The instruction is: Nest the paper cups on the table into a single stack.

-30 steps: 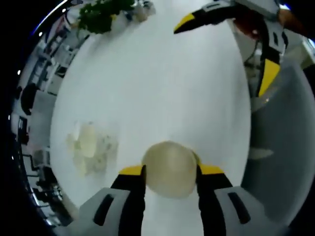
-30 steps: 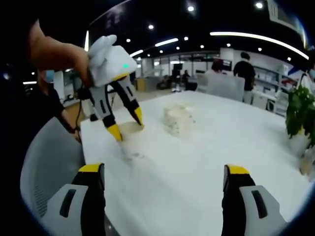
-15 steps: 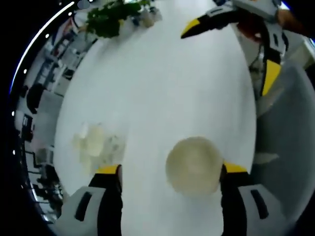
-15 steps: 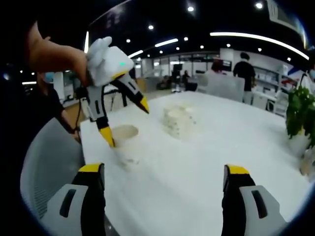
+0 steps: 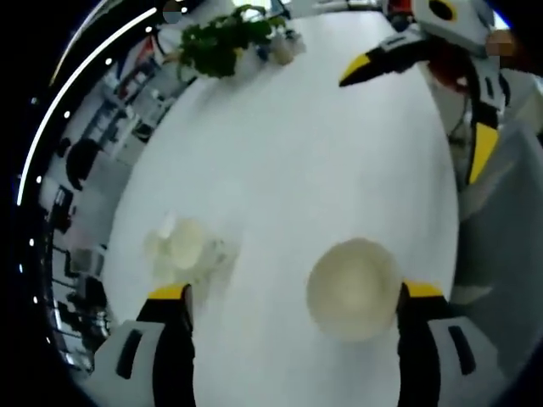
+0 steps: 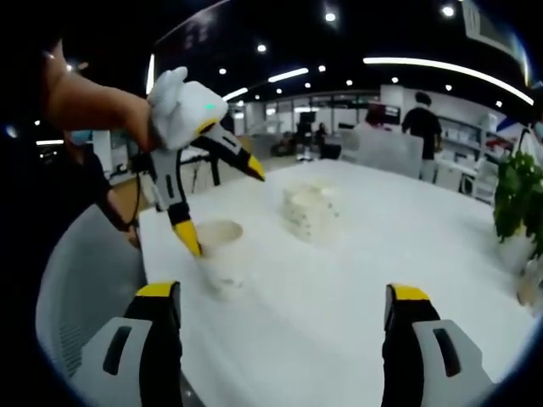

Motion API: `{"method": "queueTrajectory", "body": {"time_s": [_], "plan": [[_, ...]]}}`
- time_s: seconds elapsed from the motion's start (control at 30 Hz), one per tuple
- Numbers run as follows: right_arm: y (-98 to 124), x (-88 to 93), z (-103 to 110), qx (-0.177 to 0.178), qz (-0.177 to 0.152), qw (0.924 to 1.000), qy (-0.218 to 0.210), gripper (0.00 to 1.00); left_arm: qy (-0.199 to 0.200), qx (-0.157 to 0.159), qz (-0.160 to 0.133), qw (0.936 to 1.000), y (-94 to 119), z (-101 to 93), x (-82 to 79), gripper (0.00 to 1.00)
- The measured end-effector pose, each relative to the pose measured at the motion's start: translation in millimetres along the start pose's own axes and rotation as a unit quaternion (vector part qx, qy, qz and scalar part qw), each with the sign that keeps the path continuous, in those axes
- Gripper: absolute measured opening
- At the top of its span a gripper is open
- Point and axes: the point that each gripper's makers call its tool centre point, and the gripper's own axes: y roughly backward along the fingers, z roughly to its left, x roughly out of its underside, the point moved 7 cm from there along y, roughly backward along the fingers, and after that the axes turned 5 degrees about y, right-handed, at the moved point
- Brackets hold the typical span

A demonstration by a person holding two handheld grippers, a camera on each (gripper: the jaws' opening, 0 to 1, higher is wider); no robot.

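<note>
Cup [image 5: 353, 288] stands upright on the counter [image 5: 305, 161] between the spread left claw [image 5: 293, 297]; a careless regrip could tip it. Right claw [image 6: 284, 305] spread, empty.

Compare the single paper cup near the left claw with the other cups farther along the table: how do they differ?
The single cup stands alone, upright, mouth open, between the open left claw's tips. The stack of cups is a taller pile, standing apart, away from both claws. Both look pale and rest on the white table.
</note>
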Motion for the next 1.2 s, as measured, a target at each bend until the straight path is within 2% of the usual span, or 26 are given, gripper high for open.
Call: {"method": "queueTrajectory", "body": {"time_s": [0.07,0.13,0.17,0.33,0.43,0.6,0.73,0.8,0.93,1.0,1.07,1.17,1.2], "plan": [[-0.2,-0.6,0.4,0.000,0.000,1.0000,0.001,0.99,0.003,-0.009,0.003,1.0000,0.9,-1.9,2.0,1.00],[0.0,-1.3,0.7,0.000,-0.001,1.0000,0.000,0.99,-0.011,-0.015,0.003,0.9998,-1.5,-3.8,3.7,1.00],[0.1,-1.2,0.7,0.000,-0.001,1.0000,0.000,0.99,-0.011,-0.015,-0.003,0.9998,-1.3,-3.8,2.1,1.00],[0.4,-3.3,1.5,-0.001,-0.004,1.0000,-0.001,0.99,-0.041,-0.040,0.004,0.9983,2.4,2.5,-0.5,1.00],[-2.1,-10.2,0.7,0.000,-0.015,0.9998,-0.013,0.98,-0.045,-0.044,0.002,0.9980,4.2,3.0,-2.4,1.00],[-20.9,-32.3,-0.2,0.012,-0.033,0.9993,-0.011,0.96,-0.061,-0.052,0.000,0.9967,3.7,0.2,-3.8,1.00],[-41.7,-39.8,-0.2,0.027,-0.036,0.9990,-0.003,0.94,-0.060,-0.053,-0.007,0.9967,4.5,-3.7,-6.8,1.00],[-57.2,-38.5,1.0,0.033,-0.032,0.9989,-0.002,0.93,-0.059,-0.053,-0.010,0.9968,4.4,-4.7,-7.3,1.00],[-78.3,-27.5,5.9,0.039,0.000,0.9992,0.004,0.93,-0.055,-0.052,-0.015,0.9970,4.9,-7.0,-7.7,1.00],[-81.8,-20.5,6.7,0.044,0.019,0.9985,0.029,0.92,-0.049,-0.051,-0.017,0.9974,5.3,-6.9,-6.9,1.00],[-83.0,-19.2,8.1,0.036,0.002,0.9993,0.006,0.92,-0.042,-0.050,-0.019,0.9977,5.7,-6.2,-5.9,1.00],[-80.1,-15.9,4.1,0.040,0.007,0.9991,0.012,0.94,-0.019,-0.043,-0.032,0.9984,6.7,-5.8,-4.8,1.00],[-78.8,-10.1,2.1,0.041,0.035,0.9978,0.038,0.93,-0.001,-0.034,-0.039,0.9987,6.9,-7.1,-4.9,1.00]]}}
